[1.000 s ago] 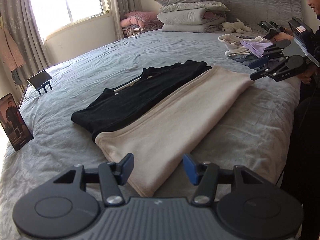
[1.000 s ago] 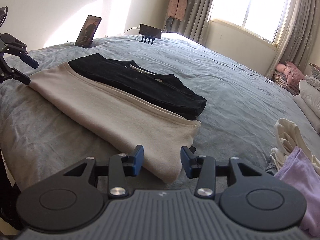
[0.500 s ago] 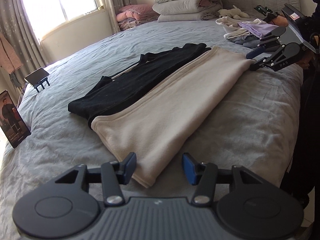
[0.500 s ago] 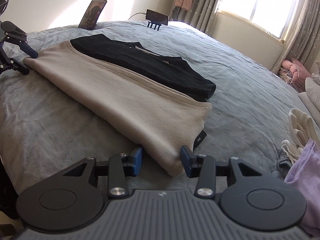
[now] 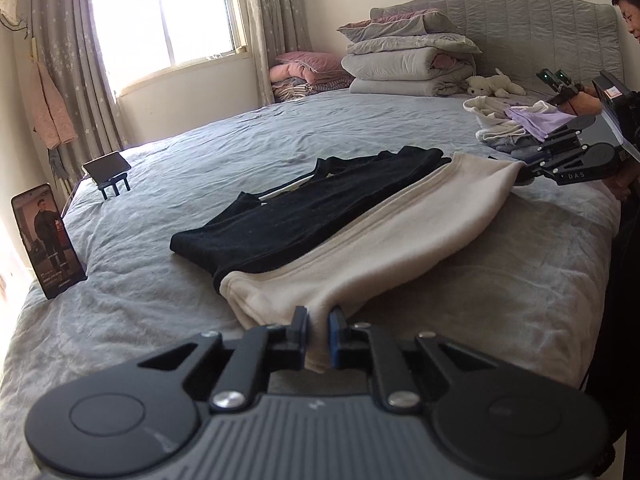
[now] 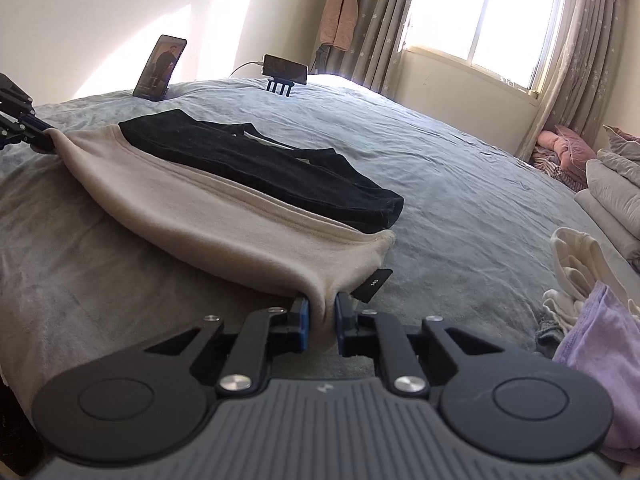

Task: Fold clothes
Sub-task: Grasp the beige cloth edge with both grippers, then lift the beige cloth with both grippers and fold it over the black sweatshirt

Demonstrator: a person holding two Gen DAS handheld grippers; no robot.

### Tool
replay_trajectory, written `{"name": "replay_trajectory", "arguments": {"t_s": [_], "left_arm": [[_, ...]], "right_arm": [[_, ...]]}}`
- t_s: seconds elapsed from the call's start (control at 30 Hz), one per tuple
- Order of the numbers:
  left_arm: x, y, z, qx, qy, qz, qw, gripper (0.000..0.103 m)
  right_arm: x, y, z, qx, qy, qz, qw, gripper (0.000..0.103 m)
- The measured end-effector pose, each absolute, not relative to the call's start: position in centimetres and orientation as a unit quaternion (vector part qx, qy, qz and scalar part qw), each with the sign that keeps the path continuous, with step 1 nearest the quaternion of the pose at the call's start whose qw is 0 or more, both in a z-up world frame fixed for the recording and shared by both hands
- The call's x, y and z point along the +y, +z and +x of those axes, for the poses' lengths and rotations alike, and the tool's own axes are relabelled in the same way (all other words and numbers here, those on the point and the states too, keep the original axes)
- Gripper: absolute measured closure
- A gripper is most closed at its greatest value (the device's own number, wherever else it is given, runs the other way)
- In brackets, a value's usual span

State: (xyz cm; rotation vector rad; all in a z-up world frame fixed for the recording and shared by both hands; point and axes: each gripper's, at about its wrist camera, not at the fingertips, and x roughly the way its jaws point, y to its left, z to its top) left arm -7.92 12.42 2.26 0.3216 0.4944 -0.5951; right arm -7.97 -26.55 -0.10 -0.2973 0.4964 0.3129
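With both my left gripper [image 5: 318, 330] and right gripper [image 6: 322, 316] closing on the beige garment's [image 5: 384, 236] near corners, a shallow pinch could slip when lifted, dragging the black top [image 5: 304, 212].

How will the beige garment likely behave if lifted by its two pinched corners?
Probably floppy: the beige garment bunches where the closing left tongs and right tongs pinch it. Likely sags mid-span. Its fleecy surface suggests little slipping.

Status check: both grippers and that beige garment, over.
Left gripper and right gripper closing, pinching opposite ends of beige garment. Black garment lies beside it. Nothing blocking.
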Motion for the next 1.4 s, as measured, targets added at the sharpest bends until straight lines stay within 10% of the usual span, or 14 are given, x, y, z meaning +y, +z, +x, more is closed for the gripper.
{"name": "replay_trajectory", "arguments": {"t_s": [0.57, 1.4], "left_arm": [[14.6, 6.6, 0.5, 0.210, -0.249, -0.012, 0.945, 0.094], [16.1, -1.5, 17.6, 0.350, -0.163, -0.193, 0.902, 0.095]], "right_arm": [[-26.8, 4.8, 0.3, 0.180, 0.129, -0.071, 0.973, 0.091], [-27.4, -1.1, 14.8, 0.306, 0.113, 0.020, 0.945, 0.088]]}}
